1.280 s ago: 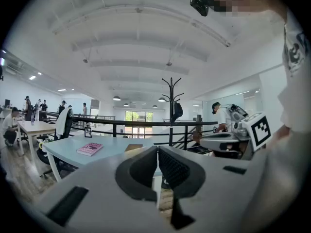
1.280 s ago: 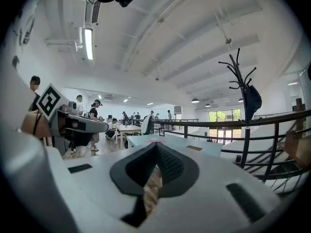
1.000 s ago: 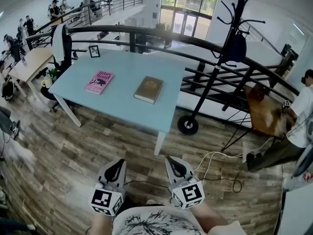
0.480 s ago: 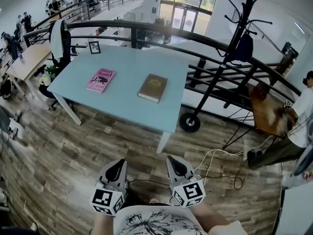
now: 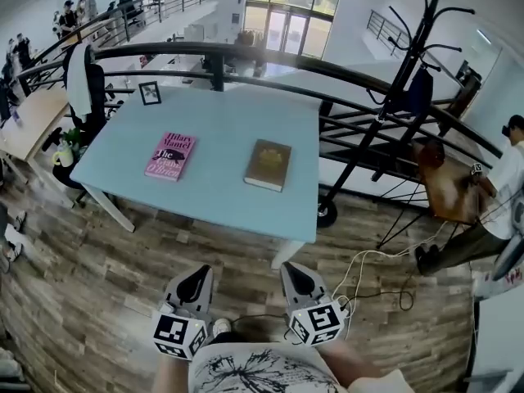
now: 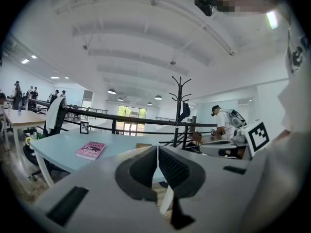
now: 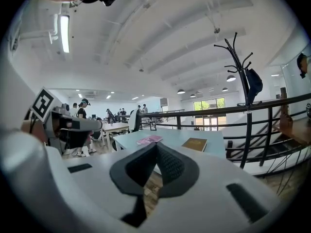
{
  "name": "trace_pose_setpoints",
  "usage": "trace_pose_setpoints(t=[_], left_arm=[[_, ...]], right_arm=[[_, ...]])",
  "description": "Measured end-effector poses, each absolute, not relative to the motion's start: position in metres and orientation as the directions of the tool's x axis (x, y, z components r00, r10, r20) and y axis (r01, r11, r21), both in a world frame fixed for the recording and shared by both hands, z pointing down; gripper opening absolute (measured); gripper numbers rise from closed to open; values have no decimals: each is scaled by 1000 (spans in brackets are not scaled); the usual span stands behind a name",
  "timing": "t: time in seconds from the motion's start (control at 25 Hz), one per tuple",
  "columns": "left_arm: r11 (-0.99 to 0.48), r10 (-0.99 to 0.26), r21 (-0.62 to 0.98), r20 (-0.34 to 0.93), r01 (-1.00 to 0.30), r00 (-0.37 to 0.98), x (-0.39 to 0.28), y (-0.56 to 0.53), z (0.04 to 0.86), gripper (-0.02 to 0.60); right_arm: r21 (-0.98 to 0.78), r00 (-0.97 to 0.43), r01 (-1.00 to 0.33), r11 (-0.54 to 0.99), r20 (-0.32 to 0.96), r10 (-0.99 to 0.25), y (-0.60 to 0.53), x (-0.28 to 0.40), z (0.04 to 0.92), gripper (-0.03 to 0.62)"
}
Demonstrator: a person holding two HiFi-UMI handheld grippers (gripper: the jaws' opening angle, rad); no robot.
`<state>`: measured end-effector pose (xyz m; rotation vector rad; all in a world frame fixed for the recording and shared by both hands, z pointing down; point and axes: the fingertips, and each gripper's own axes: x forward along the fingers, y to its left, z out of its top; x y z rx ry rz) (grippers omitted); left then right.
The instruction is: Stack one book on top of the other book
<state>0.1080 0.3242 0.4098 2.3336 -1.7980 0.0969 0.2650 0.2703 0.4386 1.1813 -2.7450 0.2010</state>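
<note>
**Two books lie apart on the table; both claws shut and empty**

The pink book (image 5: 170, 155) and the brown book (image 5: 268, 164) lie flat on the pale blue table (image 5: 221, 113). They are side by side but well apart, and neither rests on the other. Both sit well ahead of the claws, beyond the table's near edge. The pink book is ahead of the left gripper (image 5: 194, 273) and a little to its left. The brown book is ahead of the right gripper (image 5: 295, 271), also slightly to its left.

The two grippers are held low, close to the person's body, just beside each other over the wooden floor (image 5: 98, 252). Each has its jaws pressed together with nothing between them. In the right gripper view both books show just above the closed jaws.

A small framed picture (image 5: 150, 93) stands at the table's far left corner, beyond the pink book. A black railing (image 5: 246, 51) curves behind the table. A black coat stand (image 5: 403, 72) with a dark bag rises ahead and to the right of the right gripper. A pale cable (image 5: 370, 262) lies on the floor just to that gripper's right.
</note>
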Motion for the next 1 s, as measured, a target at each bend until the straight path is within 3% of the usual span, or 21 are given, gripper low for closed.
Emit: trace_pose_setpoints(t=[0.4, 1.0], left_arm=[[-310, -926, 97, 194, -946, 323, 5, 281, 392, 12], [-306, -912, 130, 243, -943, 330, -24, 158, 439, 12]], right_arm=[[-117, -607, -794, 597, 214, -765, 240, 163, 432, -8], [-116, -551, -833, 541, 276, -788, 100, 155, 475, -8]])
